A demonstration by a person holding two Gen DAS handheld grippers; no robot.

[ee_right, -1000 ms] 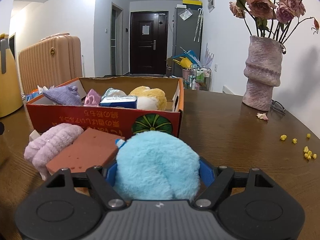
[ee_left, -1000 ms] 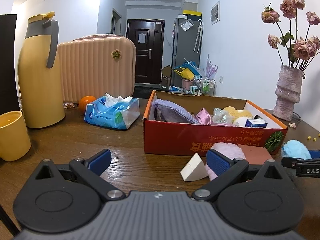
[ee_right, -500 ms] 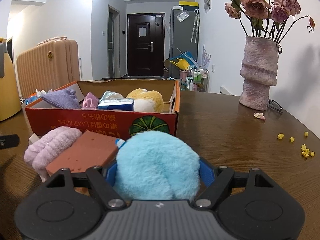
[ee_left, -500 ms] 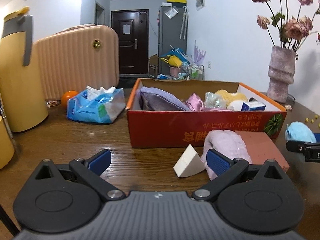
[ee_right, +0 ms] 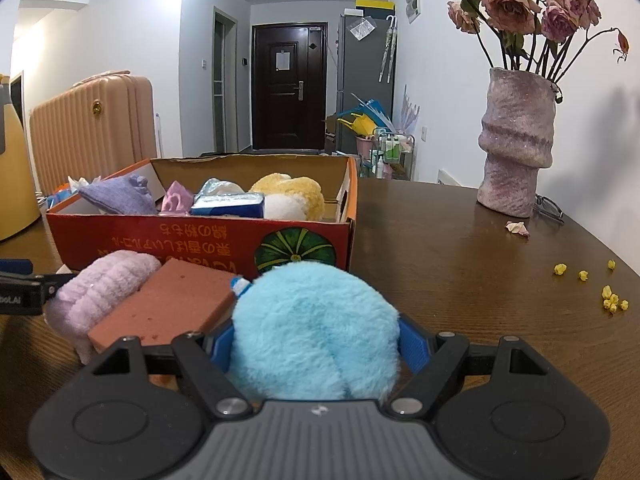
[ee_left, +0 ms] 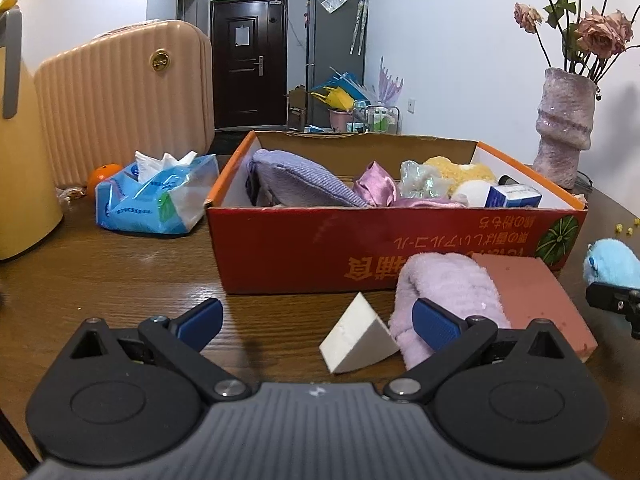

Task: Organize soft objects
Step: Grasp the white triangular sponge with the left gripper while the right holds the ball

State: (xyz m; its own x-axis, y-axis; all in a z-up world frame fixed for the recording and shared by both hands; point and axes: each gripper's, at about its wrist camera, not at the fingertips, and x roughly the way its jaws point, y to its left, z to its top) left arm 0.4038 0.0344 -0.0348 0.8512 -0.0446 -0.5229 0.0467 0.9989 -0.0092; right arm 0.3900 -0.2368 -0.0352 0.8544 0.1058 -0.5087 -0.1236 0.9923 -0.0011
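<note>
blue fluffy puff [ee_right: 316,332], round with no clear long axis, sits clamped between the right gripper's [ee_right: 316,348] blue pads just before the red cardboard box [ee_right: 200,240]; its lower half is hidden by the gripper body. left gripper [ee_left: 316,320] stands open and empty, white wedge sponge [ee_left: 356,340] between its fingers, lilac towel roll [ee_left: 444,280] partly behind one pad.

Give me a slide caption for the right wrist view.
Right gripper clasps a fluffy blue puff in front of the red cardboard box of soft items.
</note>
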